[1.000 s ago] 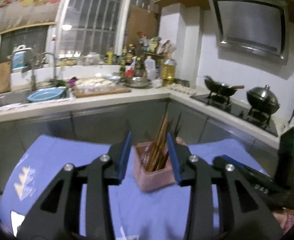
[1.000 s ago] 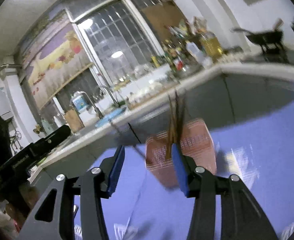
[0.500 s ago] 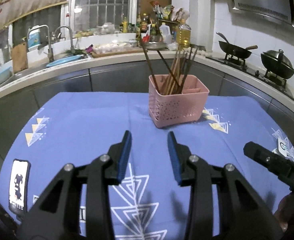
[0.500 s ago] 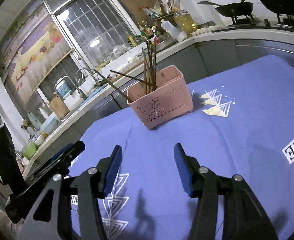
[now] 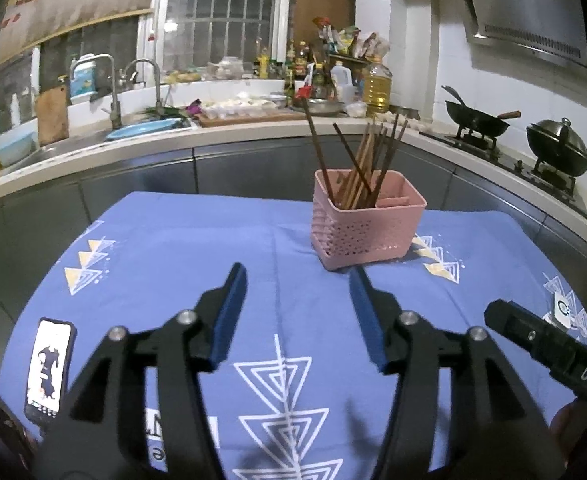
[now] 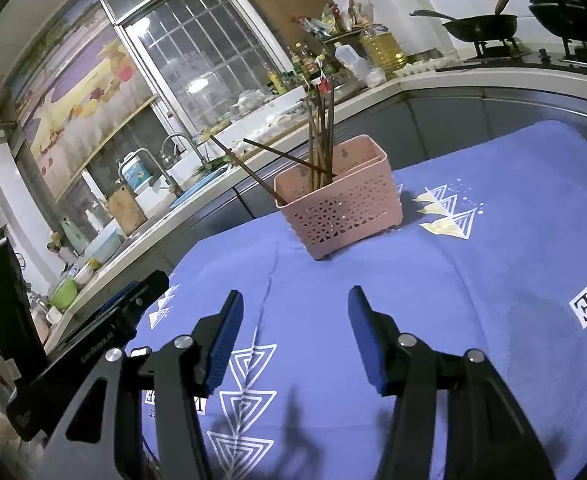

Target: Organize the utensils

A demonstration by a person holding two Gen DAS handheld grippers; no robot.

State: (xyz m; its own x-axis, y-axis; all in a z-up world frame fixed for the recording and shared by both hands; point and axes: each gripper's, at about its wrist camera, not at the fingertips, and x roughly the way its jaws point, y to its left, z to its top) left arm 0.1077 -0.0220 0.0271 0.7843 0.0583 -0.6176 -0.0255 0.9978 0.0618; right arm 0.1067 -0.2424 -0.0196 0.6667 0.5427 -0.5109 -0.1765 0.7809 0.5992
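A pink perforated utensil basket (image 5: 367,224) (image 6: 341,210) stands on the blue patterned tablecloth (image 5: 173,264) (image 6: 513,240). Several dark and wooden chopsticks (image 5: 363,164) (image 6: 321,136) stick out of one compartment, two of them leaning far to the left. My left gripper (image 5: 298,312) hovers over the cloth, well short of the basket; its jaws are opening and nothing lies between them. My right gripper (image 6: 293,336) is open and empty too, also short of the basket. In the left wrist view the right gripper's body (image 5: 549,348) shows at the right edge.
A phone (image 5: 49,368) lies on the cloth at the near left. Behind the table runs a kitchen counter with a sink and tap (image 5: 133,92), bottles (image 5: 377,84) and a stove bearing a wok (image 5: 477,120) and a lidded pot (image 5: 557,148).
Both grippers have pulled back from the basket, where they were close around the chopsticks, and sunk toward the cloth. The left jaws have spread wider.
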